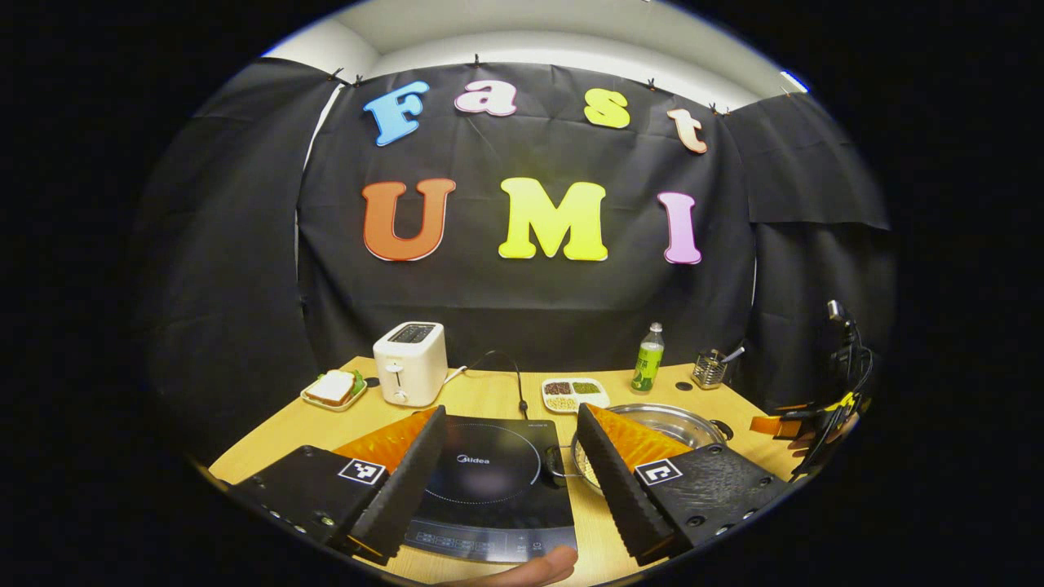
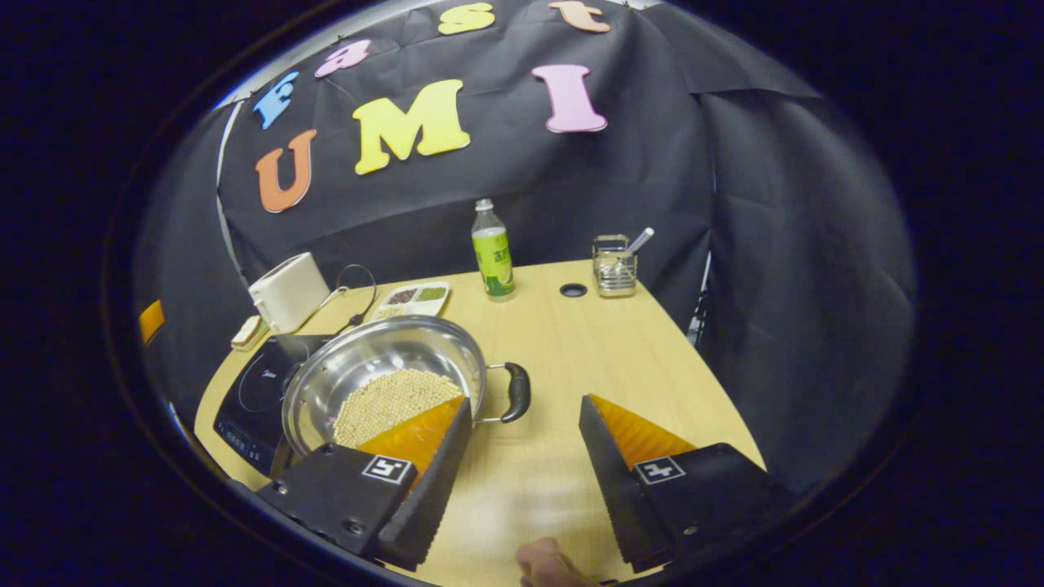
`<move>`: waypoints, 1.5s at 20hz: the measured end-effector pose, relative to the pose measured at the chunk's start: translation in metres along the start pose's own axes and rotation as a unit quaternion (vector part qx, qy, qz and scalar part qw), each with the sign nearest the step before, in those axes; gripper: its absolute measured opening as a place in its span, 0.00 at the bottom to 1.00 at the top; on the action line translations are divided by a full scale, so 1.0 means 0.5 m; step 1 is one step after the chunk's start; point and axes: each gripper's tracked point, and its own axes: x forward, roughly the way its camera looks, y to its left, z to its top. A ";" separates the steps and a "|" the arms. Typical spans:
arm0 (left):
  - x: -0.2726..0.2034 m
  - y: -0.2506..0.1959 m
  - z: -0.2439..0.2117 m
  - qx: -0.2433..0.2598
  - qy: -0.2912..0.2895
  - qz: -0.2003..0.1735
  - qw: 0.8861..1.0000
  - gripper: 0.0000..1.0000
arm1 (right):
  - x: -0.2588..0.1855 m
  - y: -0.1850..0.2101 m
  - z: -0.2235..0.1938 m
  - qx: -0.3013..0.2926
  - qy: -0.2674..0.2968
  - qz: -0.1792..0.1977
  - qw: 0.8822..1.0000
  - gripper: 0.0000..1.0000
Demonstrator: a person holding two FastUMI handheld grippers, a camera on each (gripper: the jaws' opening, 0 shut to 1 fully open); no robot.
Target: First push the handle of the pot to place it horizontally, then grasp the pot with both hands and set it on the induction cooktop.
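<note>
A steel pot (image 2: 383, 367) holding pale beans (image 2: 395, 399) stands on the wooden table, right of the black induction cooktop (image 2: 253, 391). Its black side handle (image 2: 516, 391) points to the right. My right gripper (image 2: 526, 403) is open, and that handle lies just ahead, near its left finger, without touching it. In the left gripper view, my left gripper (image 1: 512, 412) is open above the cooktop (image 1: 489, 481). Its right finger hides part of the pot (image 1: 661, 420), and the pot's near handle (image 1: 559, 461) lies at the cooktop's edge. The other gripper (image 1: 807, 424) shows at the far right.
Along the back of the table (image 2: 603, 350) stand a white toaster (image 1: 410, 363), a sandwich plate (image 1: 333, 389), a divided snack tray (image 1: 573, 394), a green bottle (image 1: 648, 359) and a wire cup with a utensil (image 1: 710, 368). A cable hole (image 2: 573, 289) sits near the bottle.
</note>
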 end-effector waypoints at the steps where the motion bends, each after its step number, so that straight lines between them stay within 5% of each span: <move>1: 0.005 -0.009 -0.013 0.000 0.006 0.000 1.000 0.95 | -0.009 0.004 0.005 -0.002 -0.002 0.000 1.000 0.90; 3: 0.023 -0.028 -0.051 -0.003 0.030 -0.010 1.000 0.95 | -0.016 0.011 0.004 -0.002 0.001 0.008 1.000 1.00; 30: 0.208 -0.122 -0.284 -0.017 0.211 -0.043 0.976 0.96 | 0.093 0.041 -0.011 -0.002 0.050 0.044 0.998 0.98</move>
